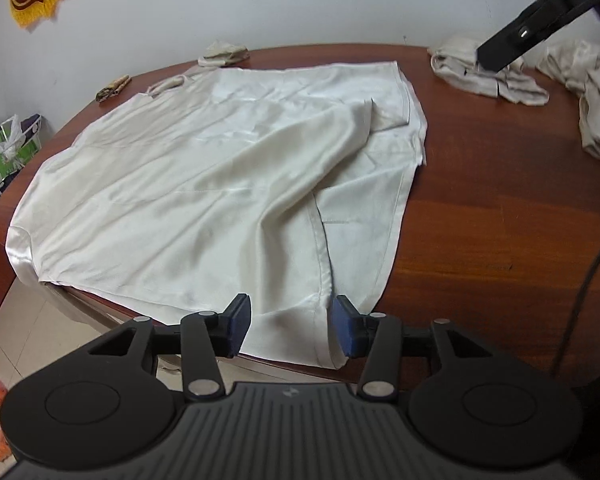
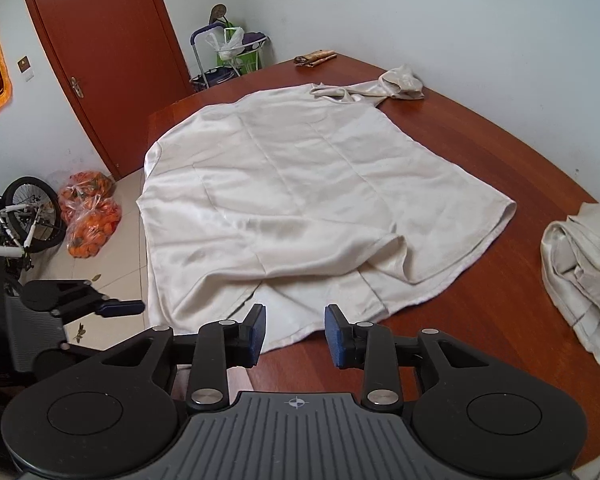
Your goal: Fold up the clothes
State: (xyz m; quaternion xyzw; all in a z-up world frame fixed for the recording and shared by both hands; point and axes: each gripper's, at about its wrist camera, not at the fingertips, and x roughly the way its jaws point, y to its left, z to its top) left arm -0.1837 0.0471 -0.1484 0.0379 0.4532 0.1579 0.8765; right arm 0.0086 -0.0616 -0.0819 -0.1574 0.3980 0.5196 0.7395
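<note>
A large cream satin garment (image 1: 204, 184) lies spread on the brown wooden table (image 1: 500, 208), with one side folded over and its left edge hanging off the table. It also shows in the right wrist view (image 2: 292, 200). My left gripper (image 1: 290, 330) is open, its blue pads just above the garment's near edge. My right gripper (image 2: 296, 336) is open and empty, hovering at the garment's near corner. The left gripper also shows at the lower left of the right wrist view (image 2: 120, 307).
A heap of cream clothes (image 1: 580, 92) lies at the table's right, also in the right wrist view (image 2: 580, 272). A small bunched cloth (image 2: 402, 82) and a patterned item (image 2: 314, 57) lie at the far side. A door (image 2: 100, 52), bicycle (image 2: 16, 216) and bag of oranges (image 2: 88, 216) stand beyond.
</note>
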